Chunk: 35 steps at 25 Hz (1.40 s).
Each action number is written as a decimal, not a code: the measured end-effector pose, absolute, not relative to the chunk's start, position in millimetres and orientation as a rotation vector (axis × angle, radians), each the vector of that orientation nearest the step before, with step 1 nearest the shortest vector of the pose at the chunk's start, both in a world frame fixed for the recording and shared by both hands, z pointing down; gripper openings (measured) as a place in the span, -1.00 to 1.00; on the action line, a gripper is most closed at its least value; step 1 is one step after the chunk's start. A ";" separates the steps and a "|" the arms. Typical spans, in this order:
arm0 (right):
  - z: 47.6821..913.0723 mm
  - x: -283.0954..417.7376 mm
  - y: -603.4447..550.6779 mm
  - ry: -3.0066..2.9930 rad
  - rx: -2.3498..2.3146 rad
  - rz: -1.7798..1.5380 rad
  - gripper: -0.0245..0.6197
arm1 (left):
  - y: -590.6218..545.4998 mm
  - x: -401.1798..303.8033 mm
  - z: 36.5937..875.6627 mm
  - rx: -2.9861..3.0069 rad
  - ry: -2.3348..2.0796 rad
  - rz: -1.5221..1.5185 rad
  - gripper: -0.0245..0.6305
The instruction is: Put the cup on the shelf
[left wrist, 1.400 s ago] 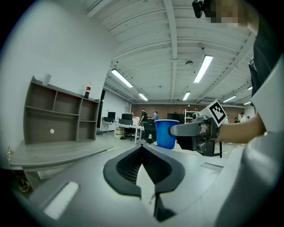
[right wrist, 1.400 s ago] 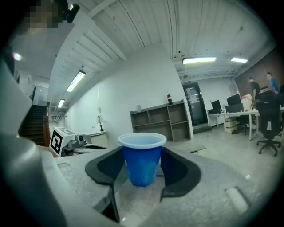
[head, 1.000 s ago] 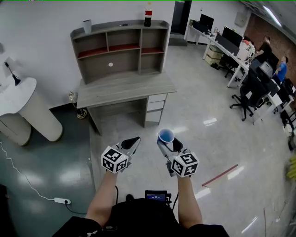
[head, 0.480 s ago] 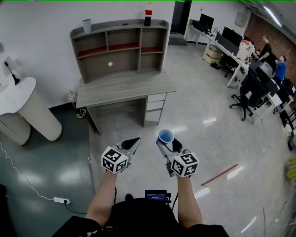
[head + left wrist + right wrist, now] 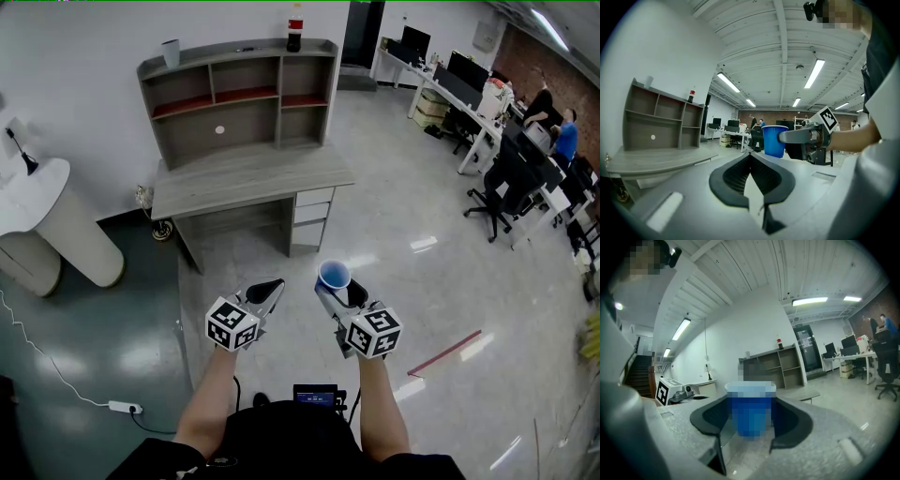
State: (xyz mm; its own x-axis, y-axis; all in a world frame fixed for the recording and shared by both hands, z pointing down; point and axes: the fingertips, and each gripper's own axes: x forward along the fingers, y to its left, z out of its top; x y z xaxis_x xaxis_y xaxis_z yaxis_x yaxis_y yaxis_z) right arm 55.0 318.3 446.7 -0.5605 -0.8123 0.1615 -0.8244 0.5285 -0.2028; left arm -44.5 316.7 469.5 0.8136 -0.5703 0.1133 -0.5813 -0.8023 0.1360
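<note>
Right gripper [image 5: 337, 289] pinches a blue plastic cup [image 5: 335, 275] (left gripper [image 5: 751, 159] closed, empty). Any slackening could drop it short of the grey wooden shelf [image 5: 239, 98].

Three views, all toward the shelf [image 5: 246, 122]

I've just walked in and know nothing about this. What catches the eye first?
A bright blue cup stands upright, clamped in the right gripper, at the middle of the head view. Beside it the left gripper is shut and empty. Ahead stands a grey desk carrying a shelf unit with a dark bottle on top.
</note>
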 end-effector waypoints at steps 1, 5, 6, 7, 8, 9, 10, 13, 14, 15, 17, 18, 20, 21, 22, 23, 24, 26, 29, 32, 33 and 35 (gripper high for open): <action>446.9 56.0 318.4 -2.706 1.449 0.399 -0.10 | 316.9 -43.2 470.0 2.834 -0.906 0.102 -0.92; 446.9 61.9 318.9 -2.710 1.451 0.405 -0.10 | 317.1 -37.8 470.3 2.833 -0.909 0.107 -0.92; 447.1 63.5 318.9 -2.712 1.452 0.407 -0.10 | 316.9 -36.5 470.5 2.833 -0.912 0.109 -0.92; 447.3 65.4 319.0 -2.714 1.453 0.409 -0.10 | 316.8 -35.1 470.9 2.833 -0.914 0.111 -0.92; 447.6 67.4 319.0 -2.715 1.454 0.411 -0.10 | 316.8 -33.5 471.4 2.832 -0.916 0.112 -0.92; 447.9 69.4 318.9 -2.717 1.454 0.412 -0.10 | 316.7 -31.9 471.9 2.830 -0.919 0.113 -0.92; 448.2 71.4 318.6 -2.718 1.453 0.414 -0.10 | 316.3 -30.4 472.5 2.828 -0.923 0.114 -0.92; 449.6 78.1 317.6 -2.724 1.447 0.420 -0.10 | 314.8 -25.6 475.4 2.817 -0.941 0.117 -0.92; 449.9 80.3 317.4 -2.726 1.444 0.421 -0.10 | 314.6 -23.8 476.2 2.814 -0.945 0.117 -0.92; 450.0 82.4 317.0 -2.728 1.442 0.422 -0.10 | 314.5 -21.9 476.5 2.811 -0.948 0.118 -0.92; 450.1 86.8 316.4 -2.731 1.436 0.426 -0.10 | 314.3 -17.7 476.2 2.809 -0.952 0.122 -0.92; 450.4 89.1 316.2 -2.733 1.433 0.430 -0.10 | 314.3 -15.4 476.2 2.807 -0.955 0.124 -0.92; 451.9 94.0 315.9 -2.738 1.426 0.436 -0.10 | 314.4 -10.6 476.7 2.804 -0.963 0.127 -0.92; 452.8 96.4 316.1 -2.741 1.421 0.439 -0.10 | 314.7 -8.2 477.1 2.802 -0.968 0.129 -0.92; 453.7 98.8 316.3 -2.745 1.415 0.442 -0.10 | 315.1 -6.0 477.5 2.799 -0.973 0.131 -0.92; 454.3 101.0 316.5 -2.749 1.408 0.445 -0.10 | 315.5 -3.9 477.9 2.796 -0.978 0.132 -0.92; 454.9 103.1 316.6 -2.752 1.402 0.446 -0.10 | 316.1 -2.1 478.4 2.794 -0.983 0.133 -0.92; 456.2 107.1 316.5 -2.758 1.393 0.447 -0.10 | 317.5 1.2 480.5 2.790 -0.990 0.138 -0.92; 460.7 112.8 318.6 -2.762 1.378 0.454 -0.10 | 320.9 5.1 485.8 2.778 -1.006 0.152 -0.92; 464.6 116.0 318.9 -2.762 1.367 0.465 -0.10 | 321.7 7.1 489.2 2.769 -1.014 0.157 -0.92; 465.3 116.2 317.9 -2.764 1.365 0.468 -0.10 | 321.1 7.5 489.7 2.768 -1.013 0.157 -0.92; 466.3 115.6 314.7 -2.767 1.362 0.474 -0.10 | 318.7 7.5 490.8 2.768 -1.011 0.160 -0.92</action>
